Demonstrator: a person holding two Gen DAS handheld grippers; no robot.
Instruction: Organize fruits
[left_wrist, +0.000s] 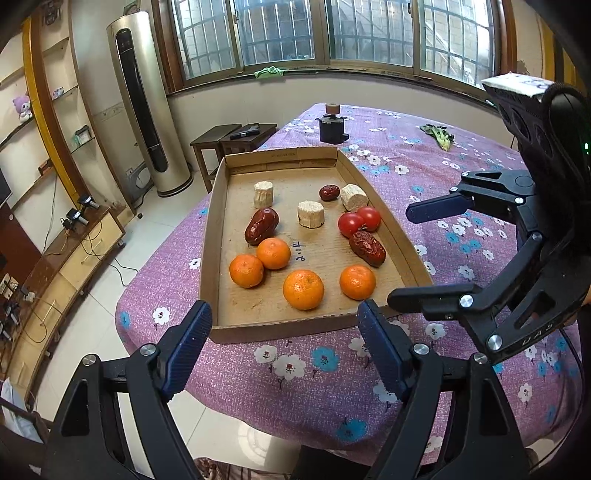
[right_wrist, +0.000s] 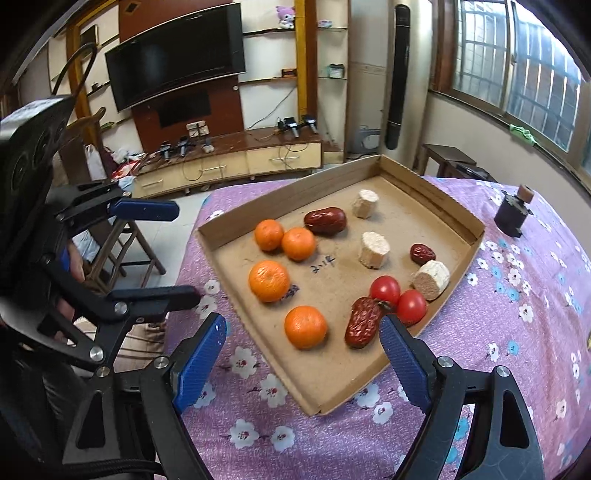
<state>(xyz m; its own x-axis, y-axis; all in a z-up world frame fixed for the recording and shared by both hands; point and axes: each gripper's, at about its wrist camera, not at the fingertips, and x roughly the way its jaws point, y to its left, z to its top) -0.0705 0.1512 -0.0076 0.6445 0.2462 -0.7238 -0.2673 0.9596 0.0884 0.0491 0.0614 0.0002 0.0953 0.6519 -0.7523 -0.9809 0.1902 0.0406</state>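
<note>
A shallow cardboard tray (left_wrist: 212, 236) (right_wrist: 436, 192) lies on a table with a purple flowered cloth (left_wrist: 314, 369). It holds several oranges (left_wrist: 303, 289) (right_wrist: 306, 326), three wrinkled red dates (left_wrist: 367, 248) (right_wrist: 364, 322), two tomatoes (left_wrist: 350, 223) (right_wrist: 411, 305) and three pale cut cylinders (left_wrist: 311, 213) (right_wrist: 373, 249). My left gripper (left_wrist: 284, 314) (right_wrist: 184, 253) hovers open at the tray's near edge, empty. My right gripper (left_wrist: 400, 256) (right_wrist: 303, 323) stands open beside the tray's right side, with nothing between its fingers.
A small black device (left_wrist: 332, 127) (right_wrist: 511, 216) with a brown roll on top stands beyond the tray. A green leafy vegetable (left_wrist: 439, 136) lies at the far right. The table edge drops to a tiled floor (left_wrist: 92, 332) on the left; dark wooden stools (left_wrist: 229, 140) stand there.
</note>
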